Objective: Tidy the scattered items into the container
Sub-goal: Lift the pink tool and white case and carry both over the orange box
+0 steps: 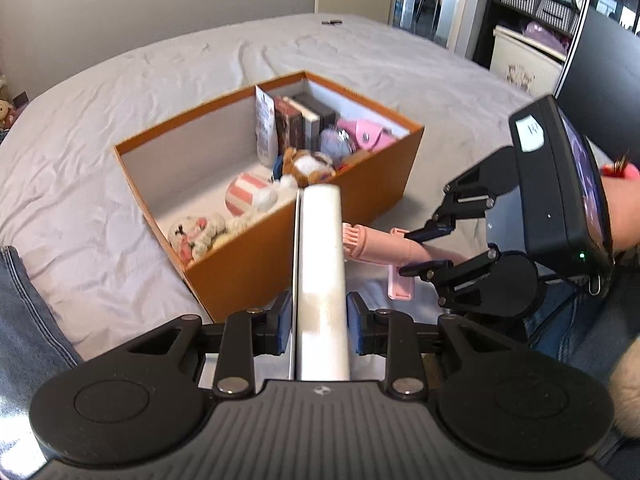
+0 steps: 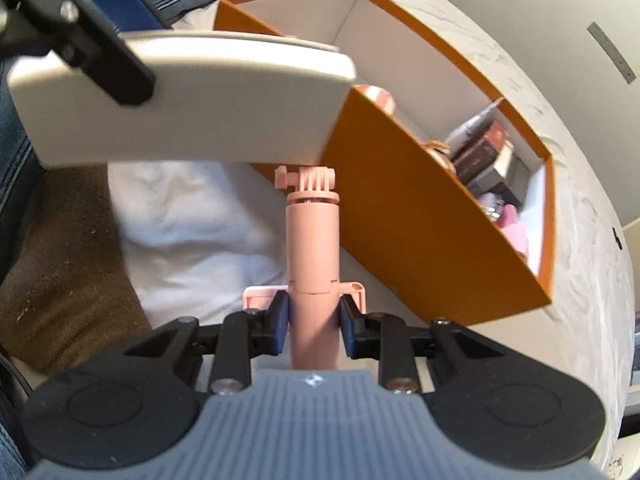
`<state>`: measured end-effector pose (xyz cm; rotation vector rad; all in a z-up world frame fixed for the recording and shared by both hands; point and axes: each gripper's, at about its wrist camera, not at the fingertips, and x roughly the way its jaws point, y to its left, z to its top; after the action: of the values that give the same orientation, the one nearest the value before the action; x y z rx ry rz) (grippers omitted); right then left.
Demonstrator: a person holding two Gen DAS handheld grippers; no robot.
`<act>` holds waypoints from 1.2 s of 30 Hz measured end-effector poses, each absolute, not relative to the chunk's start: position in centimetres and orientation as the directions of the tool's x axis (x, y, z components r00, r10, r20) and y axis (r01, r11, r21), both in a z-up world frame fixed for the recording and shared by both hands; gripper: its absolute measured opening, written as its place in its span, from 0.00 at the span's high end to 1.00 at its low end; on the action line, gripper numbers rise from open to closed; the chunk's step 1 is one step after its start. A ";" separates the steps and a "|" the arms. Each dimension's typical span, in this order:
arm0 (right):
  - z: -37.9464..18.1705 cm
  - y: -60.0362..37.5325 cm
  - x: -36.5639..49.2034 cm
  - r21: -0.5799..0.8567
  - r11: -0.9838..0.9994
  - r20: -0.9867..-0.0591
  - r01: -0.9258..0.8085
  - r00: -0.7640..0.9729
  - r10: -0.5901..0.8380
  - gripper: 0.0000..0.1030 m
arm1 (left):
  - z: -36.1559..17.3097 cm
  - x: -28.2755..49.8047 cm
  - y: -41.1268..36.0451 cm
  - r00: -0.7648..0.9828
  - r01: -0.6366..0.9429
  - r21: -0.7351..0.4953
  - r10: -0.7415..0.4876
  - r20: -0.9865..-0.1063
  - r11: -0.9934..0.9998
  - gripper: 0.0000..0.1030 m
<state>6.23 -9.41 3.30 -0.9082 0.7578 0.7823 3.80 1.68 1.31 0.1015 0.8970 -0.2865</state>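
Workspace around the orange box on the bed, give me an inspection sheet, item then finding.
Surface: bed sheet, grey, wrinkled.
Job's things: orange box with a divider; plush toys in the near compartment, books upright and a pink pouch in the far one.
Clutter: small dark item at the bed's far edge.
Grippers: left gripper shut on a white flat case; right gripper shut on a pink selfie stick, both outside the box.
Cables: nothing seen.
Surroundings: shelves with checked baskets; denim-clad legs.
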 end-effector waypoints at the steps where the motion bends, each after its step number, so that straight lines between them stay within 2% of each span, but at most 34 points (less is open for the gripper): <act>1: 3.8 -10.3 6.7 -0.383 0.402 -0.825 -0.832 0.504 0.257 0.72 | 1.5 3.8 1.7 0.594 0.289 -0.031 -0.204 -0.778 0.957 0.68; 9: 6.3 -16.1 9.3 -0.386 0.430 -0.812 -0.816 0.522 0.261 0.72 | 2.1 3.6 1.4 0.604 0.309 -0.032 -0.223 -0.765 0.950 0.68; 11: 3.9 -14.9 9.2 -0.391 0.435 -0.805 -0.811 0.530 0.266 0.72 | 2.4 3.6 1.2 0.609 0.313 -0.029 -0.224 -0.761 0.949 0.68; 26: 7.9 -16.2 10.8 -0.339 0.566 -0.765 -0.752 0.570 0.299 0.72 | 4.6 4.5 1.8 0.632 0.334 0.006 -0.220 -0.743 0.942 0.68; 31: 10.4 -15.6 11.2 -0.362 0.554 -0.728 -0.750 0.599 0.334 0.72 | 5.7 5.0 1.8 0.628 0.376 0.044 -0.220 -0.746 0.926 0.68; 36: 12.7 -14.2 11.2 -0.414 0.510 -0.690 -0.754 0.625 0.364 0.72 | 6.6 6.0 1.4 0.638 0.424 0.153 -0.175 -0.750 0.893 0.68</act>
<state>11.21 -14.19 12.68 -0.7670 0.5731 0.7192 6.04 1.42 6.56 0.3312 0.8120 -0.3488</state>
